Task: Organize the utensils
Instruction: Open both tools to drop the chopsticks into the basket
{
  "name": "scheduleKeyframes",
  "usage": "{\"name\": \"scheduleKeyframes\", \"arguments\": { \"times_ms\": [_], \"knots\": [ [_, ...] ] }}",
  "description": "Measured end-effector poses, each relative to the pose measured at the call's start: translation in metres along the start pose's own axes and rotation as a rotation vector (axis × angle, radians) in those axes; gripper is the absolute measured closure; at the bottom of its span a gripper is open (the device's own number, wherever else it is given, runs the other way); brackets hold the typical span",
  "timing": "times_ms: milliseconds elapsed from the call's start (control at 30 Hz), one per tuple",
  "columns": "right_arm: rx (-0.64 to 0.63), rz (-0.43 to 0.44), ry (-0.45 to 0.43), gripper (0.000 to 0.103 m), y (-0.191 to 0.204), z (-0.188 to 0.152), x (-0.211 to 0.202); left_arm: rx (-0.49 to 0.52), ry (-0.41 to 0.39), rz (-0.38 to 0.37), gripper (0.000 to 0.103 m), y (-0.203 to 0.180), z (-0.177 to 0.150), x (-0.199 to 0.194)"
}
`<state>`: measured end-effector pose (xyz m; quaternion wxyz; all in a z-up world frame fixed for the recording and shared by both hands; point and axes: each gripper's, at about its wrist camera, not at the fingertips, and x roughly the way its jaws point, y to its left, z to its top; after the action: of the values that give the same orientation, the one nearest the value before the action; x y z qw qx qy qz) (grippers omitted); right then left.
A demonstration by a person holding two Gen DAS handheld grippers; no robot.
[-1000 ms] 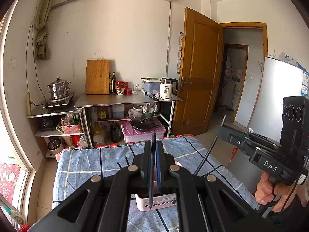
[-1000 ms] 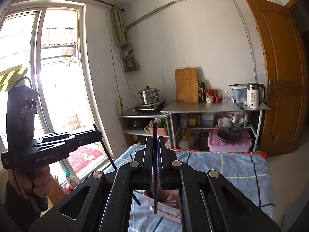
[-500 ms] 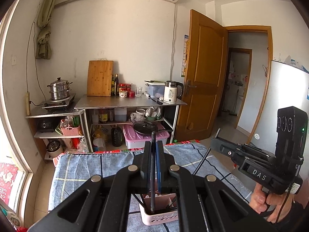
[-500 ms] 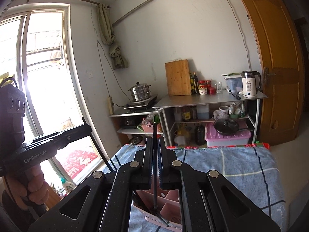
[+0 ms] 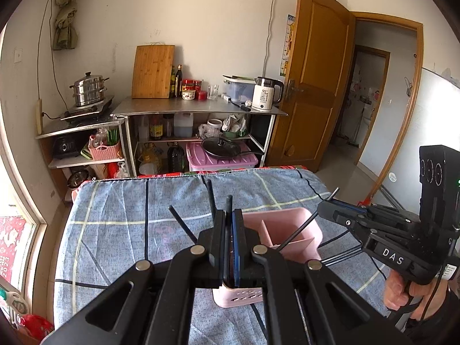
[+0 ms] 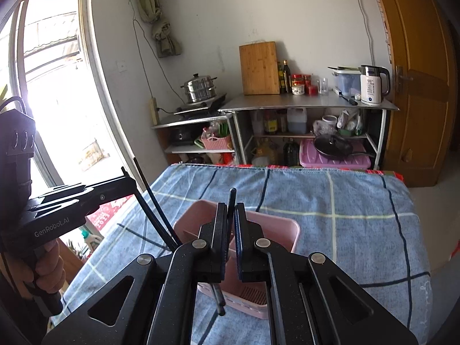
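Note:
A pink divided utensil holder (image 5: 290, 230) stands on the blue checked tablecloth (image 5: 115, 215), under both grippers; it also shows in the right wrist view (image 6: 276, 230). My left gripper (image 5: 229, 218) is shut on a black chopstick (image 5: 228, 204) held upright over the holder. Two more black chopsticks (image 5: 184, 224) lean out of the holder beside it. My right gripper (image 6: 231, 218) is shut on another black chopstick (image 6: 231, 198) whose lower end hangs in front of the holder. The right gripper also shows in the left wrist view (image 5: 330, 208).
A steel shelf unit (image 5: 198, 109) with a cutting board, bottles and a white kettle (image 5: 266, 93) stands beyond the table's far edge. A steamer pot (image 5: 89, 89) sits to its left. A wooden door (image 5: 313, 80) stands open at the right; a window (image 6: 51, 100) is at the left.
Both grippers have come down towards the pink holder, which now fills more of each view. The two held chopsticks stay clamped.

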<state>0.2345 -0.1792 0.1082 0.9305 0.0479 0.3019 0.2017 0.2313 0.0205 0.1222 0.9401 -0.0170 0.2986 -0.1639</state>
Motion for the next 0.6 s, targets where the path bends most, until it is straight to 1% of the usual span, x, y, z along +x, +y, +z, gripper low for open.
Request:
{"name": "scheduleKeyframes", "arguments": {
  "times_ms": [100,133,167,200,267,467,600],
  "knots": [
    [0.006,-0.015,0.008,0.096,-0.006,-0.004,-0.003,-0.009,0.005,0.001,0.097,0.002,-0.004,-0.001],
    [0.009,-0.016,0.002,0.092,-0.007,-0.003,-0.006,-0.009,0.001,0.003,0.096,0.002,-0.005,-0.004],
    [0.012,-0.013,-0.006,0.090,-0.008,-0.003,-0.011,-0.009,-0.008,0.006,0.092,0.001,-0.006,-0.007],
    [0.014,-0.012,-0.015,0.090,-0.010,-0.003,-0.017,-0.009,-0.018,0.011,0.084,0.002,-0.007,-0.011],
    [0.015,-0.014,-0.035,0.090,-0.010,-0.003,-0.029,-0.011,-0.044,0.022,0.076,0.002,-0.010,-0.021],
    [0.017,-0.022,-0.098,0.089,-0.011,-0.013,-0.070,-0.026,-0.118,0.041,0.072,0.003,-0.023,-0.058],
    [0.014,-0.033,-0.122,0.089,-0.010,-0.030,-0.095,-0.039,-0.149,0.037,0.070,0.001,-0.040,-0.080]
  ]
}}
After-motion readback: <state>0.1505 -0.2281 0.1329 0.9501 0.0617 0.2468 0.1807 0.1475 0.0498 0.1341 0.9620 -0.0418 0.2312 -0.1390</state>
